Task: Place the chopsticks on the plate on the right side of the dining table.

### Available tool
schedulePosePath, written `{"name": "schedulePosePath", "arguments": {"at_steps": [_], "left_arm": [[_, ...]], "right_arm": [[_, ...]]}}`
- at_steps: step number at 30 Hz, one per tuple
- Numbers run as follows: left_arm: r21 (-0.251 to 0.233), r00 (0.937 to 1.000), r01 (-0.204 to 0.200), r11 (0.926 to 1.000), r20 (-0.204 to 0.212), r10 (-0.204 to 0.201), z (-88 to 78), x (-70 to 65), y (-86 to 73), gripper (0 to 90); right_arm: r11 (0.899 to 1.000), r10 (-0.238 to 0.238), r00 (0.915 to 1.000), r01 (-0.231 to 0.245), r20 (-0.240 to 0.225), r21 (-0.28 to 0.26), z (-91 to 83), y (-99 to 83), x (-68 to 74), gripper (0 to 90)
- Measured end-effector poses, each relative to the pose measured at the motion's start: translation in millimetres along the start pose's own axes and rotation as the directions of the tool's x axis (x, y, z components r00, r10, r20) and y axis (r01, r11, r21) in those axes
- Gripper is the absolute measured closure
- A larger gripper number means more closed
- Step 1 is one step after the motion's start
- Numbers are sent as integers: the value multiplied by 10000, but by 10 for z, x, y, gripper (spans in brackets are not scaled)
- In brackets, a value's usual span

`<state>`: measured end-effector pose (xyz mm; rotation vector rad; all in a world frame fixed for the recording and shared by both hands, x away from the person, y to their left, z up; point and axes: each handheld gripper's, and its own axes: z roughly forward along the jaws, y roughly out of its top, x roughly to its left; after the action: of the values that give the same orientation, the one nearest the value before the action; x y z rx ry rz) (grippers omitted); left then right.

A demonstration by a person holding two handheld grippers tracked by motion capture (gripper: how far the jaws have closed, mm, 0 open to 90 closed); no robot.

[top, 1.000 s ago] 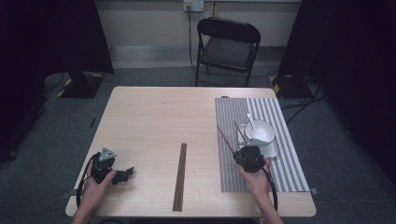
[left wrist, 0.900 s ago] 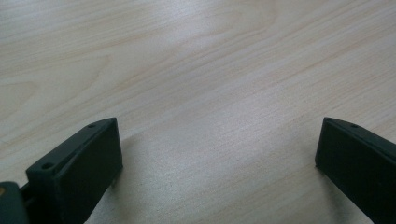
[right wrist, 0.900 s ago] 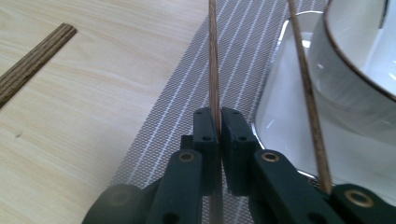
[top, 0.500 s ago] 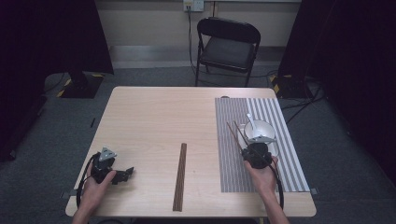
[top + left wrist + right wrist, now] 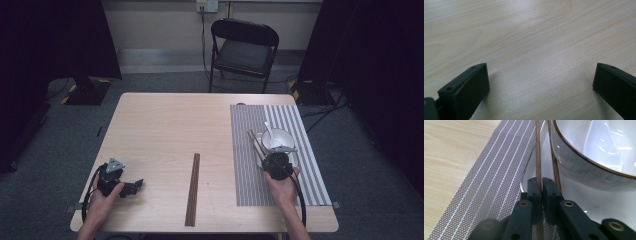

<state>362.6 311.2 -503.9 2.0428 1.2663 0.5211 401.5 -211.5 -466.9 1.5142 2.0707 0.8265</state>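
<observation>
My right gripper (image 5: 541, 182) is shut on one brown chopstick (image 5: 538, 155), which runs away from the jaws over the rim of a white plate (image 5: 574, 195). A second chopstick (image 5: 555, 167) lies right beside it, against a white bowl (image 5: 586, 167) that holds a white spoon (image 5: 604, 142). In the high view this gripper (image 5: 270, 154) hovers at the near side of the bowl (image 5: 278, 139), on the striped placemat (image 5: 245, 170). My left gripper (image 5: 135, 186) rests near the table's front left corner, jaws wide open over bare wood (image 5: 540, 77).
Another pair of dark chopsticks (image 5: 192, 187) lies lengthwise on the wooden table (image 5: 165, 130) near the front middle. A black folding chair (image 5: 242, 47) stands beyond the far edge. Cables trail from both grippers toward the front edge.
My right gripper has moved to the right with the chopstick, closer to the bowl and a little lower. The left gripper has stayed where it was.
</observation>
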Motion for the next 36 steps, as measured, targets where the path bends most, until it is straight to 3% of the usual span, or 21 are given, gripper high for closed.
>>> {"name": "schedulePosePath", "arguments": {"at_steps": [13, 21, 24, 27, 36], "left_arm": [[4, 10000, -9, 10000, 1, 9, 0, 1, 0, 0], [7, 10000, -10, 10000, 0, 10, 0, 1, 0, 0], [6, 10000, -10, 10000, -8, 10, -1, 1, 0, 0], [4, 10000, -10, 10000, -4, 10, 0, 1, 0, 0], [5, 10000, -10, 10000, 1, 10, 0, 1, 0, 0]], "right_arm": [[9998, 139, 9997, -136, 189, -159, 17, -5, -17, 849], [9991, 96, 9996, -85, 272, -406, -63, 6, 27, 734], [9982, -112, 9999, 113, 16, -584, -109, 19, 68, 805], [9988, -275, 9995, 268, -164, -405, -83, 17, 107, 869], [9998, 101, 9999, -100, 49, -171, 1, -29, 7, 879]]}}
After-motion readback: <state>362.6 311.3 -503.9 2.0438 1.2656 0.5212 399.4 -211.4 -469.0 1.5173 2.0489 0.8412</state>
